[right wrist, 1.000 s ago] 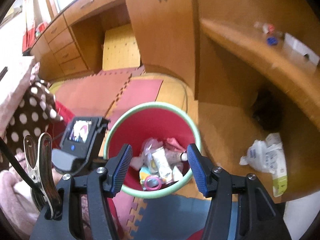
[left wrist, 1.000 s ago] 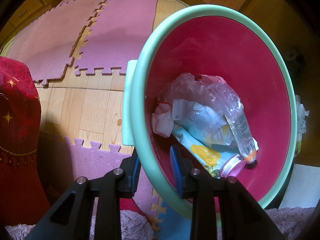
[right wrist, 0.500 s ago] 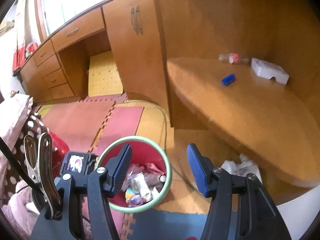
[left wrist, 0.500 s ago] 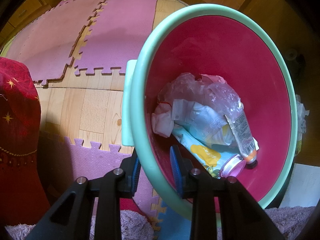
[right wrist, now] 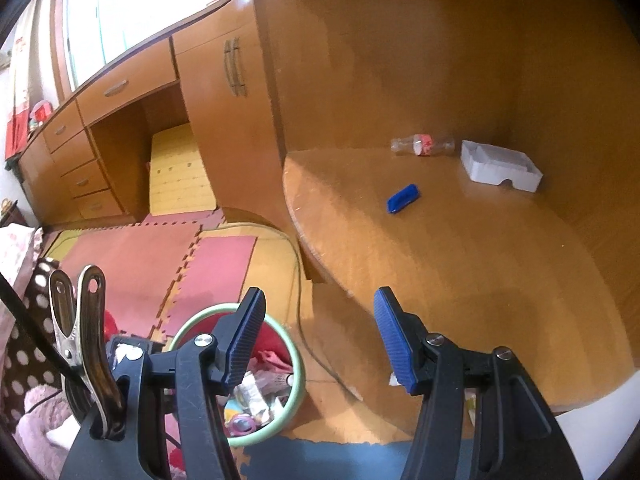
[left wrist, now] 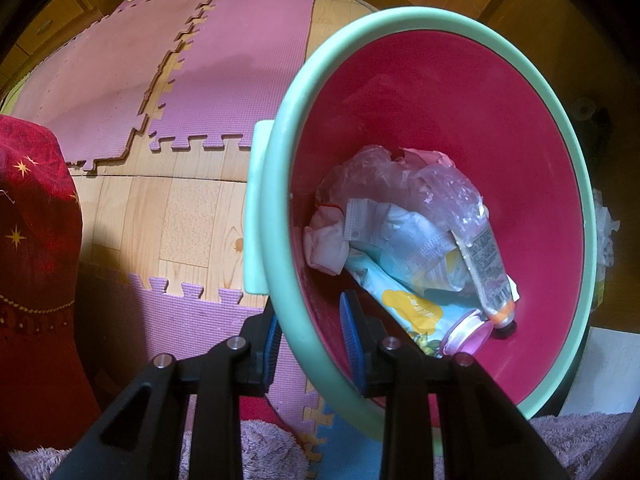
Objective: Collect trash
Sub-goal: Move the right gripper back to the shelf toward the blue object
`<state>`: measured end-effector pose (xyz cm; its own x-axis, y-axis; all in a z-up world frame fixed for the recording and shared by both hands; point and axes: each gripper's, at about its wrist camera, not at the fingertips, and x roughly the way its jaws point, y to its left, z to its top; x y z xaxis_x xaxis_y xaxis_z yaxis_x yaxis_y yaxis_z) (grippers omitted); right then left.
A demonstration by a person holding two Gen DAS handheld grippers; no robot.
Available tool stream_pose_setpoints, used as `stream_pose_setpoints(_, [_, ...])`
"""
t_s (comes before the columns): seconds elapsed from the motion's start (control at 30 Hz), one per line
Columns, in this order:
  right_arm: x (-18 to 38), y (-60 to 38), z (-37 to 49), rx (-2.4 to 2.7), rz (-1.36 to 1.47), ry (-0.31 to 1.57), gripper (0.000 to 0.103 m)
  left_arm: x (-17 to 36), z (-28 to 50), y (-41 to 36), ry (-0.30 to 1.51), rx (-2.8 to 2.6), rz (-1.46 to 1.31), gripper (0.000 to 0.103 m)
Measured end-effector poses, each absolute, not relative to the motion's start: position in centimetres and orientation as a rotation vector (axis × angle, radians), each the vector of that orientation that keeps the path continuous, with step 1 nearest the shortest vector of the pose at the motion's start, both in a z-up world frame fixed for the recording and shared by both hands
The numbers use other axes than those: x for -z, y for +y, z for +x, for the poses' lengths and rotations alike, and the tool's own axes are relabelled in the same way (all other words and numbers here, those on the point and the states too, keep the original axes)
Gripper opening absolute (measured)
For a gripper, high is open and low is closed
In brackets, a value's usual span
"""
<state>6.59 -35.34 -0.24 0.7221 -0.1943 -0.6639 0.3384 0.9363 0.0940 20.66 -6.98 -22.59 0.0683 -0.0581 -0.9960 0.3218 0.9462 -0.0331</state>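
— Two views, yours first on the left: what does your left gripper (left wrist: 310, 330) hold?
— It's clamped on the bin (left wrist: 360, 40) rim; wrappers (left wrist: 404, 236) lie inside.
— And your right gripper (right wrist: 320, 334)?
— Its jaws stand apart, empty, above the bench (right wrist: 460, 248). Bottle (right wrist: 422, 145), white tray (right wrist: 500, 166) and blue piece (right wrist: 403, 198) lie there.

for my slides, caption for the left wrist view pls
Left claw clamps the green rim of a trash-filled red bin.

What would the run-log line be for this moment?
left gripper: clamped on bin rim | right gripper: open, empty | table: bottle, blue item, white tray
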Motion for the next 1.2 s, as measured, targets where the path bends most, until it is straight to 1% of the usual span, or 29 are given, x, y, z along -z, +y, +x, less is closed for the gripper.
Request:
stream_pose_setpoints(0.53, [-0.5, -38.8, 8.2, 0.385, 0.249, 0.693, 0.058, 22.6, 20.7, -6.9, 1.482, 0.291, 0.213, 0.03])
stream_pose_setpoints(0.8, [-0.3, -41.0, 9.6, 0.408, 0.281, 0.701, 0.043, 22.6, 20.7, -7.0, 1.482, 0.291, 0.214, 0.03])
stream_pose_setpoints(1.2, [0.1, -43.2, 13.3, 0.43, 0.318, 0.719, 0.042, 22.6, 20.8, -7.0, 1.482, 0.291, 0.213, 0.03])
